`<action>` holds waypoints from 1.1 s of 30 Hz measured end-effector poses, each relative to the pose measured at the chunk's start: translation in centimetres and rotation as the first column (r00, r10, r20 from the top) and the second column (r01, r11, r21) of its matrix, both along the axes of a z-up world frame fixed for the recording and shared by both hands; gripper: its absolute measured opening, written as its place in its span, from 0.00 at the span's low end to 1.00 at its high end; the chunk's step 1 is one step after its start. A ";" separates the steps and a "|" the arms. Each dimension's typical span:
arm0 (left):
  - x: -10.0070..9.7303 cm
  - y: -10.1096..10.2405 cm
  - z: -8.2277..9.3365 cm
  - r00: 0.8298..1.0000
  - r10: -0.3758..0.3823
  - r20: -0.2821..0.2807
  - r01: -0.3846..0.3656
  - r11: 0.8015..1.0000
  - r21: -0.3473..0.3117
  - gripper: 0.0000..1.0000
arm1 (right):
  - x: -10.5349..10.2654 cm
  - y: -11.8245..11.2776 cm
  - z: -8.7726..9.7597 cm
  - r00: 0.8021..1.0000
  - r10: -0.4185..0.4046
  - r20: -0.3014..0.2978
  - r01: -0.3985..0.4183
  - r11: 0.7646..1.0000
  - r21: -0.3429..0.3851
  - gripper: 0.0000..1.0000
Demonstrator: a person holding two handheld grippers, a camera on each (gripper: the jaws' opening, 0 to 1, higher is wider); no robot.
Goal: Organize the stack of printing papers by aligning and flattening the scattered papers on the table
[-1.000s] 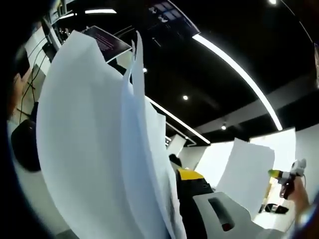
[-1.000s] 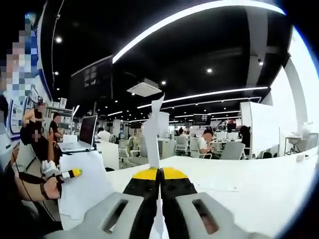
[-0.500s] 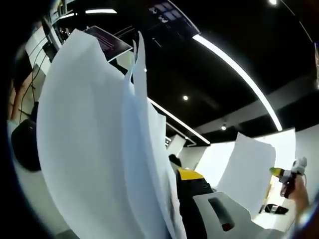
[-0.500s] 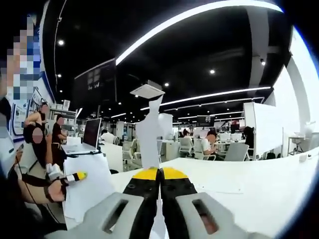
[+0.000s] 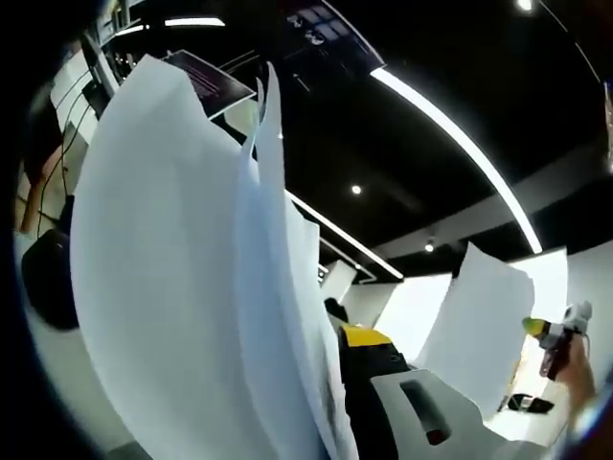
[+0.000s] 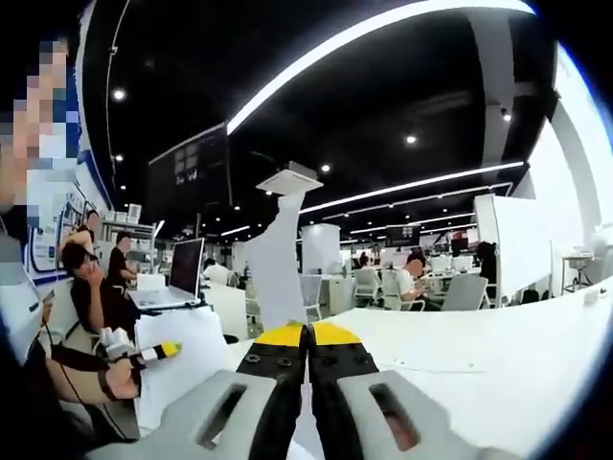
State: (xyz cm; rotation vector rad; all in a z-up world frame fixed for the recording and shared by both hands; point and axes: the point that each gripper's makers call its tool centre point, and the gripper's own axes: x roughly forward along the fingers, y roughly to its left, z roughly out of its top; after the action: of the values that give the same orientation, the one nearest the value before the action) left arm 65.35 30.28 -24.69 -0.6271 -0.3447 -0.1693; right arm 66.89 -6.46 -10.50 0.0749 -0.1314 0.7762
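pinching thin, floppy papers [image 5: 182, 287] at their bottom edge, left gripper [image 5: 335, 383] and right gripper [image 6: 307, 359] both clamp sheets upright.

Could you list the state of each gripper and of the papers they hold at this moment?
left gripper: shut on a fan of paper sheets.
paper sheets: upright, splayed apart, edges uneven.
right gripper: shut on a single sheet.
single sheet: standing upright from the jaws, seen edge-on and curled.
table: white, one loose sheet lying flat on it.

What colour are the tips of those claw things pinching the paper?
Yellow tips on black jaws, clearest in the right gripper view.
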 end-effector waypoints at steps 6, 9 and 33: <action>0.0 -0.1 0.0 1.000 -0.001 0.000 0.001 1.000 -0.001 0.11 | -0.4 0.4 0.1 1.000 0.018 -0.006 -0.018 1.000 0.001 0.00; 0.0 0.0 0.0 1.000 -0.001 0.001 0.001 1.000 -0.002 0.11 | -0.9 0.7 0.3 0.999 0.041 -0.013 -0.041 0.999 0.014 0.00; 0.1 0.0 -0.1 1.000 -0.006 0.000 0.006 1.000 -0.004 0.11 | -2.8 2.6 0.9 0.986 0.160 -0.040 -0.160 0.987 0.007 0.00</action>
State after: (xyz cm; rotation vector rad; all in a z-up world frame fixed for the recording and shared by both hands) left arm 65.46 30.24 -24.76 -0.6321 -0.3435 -0.1749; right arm 64.11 -3.83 -9.64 0.1060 -0.0888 0.9341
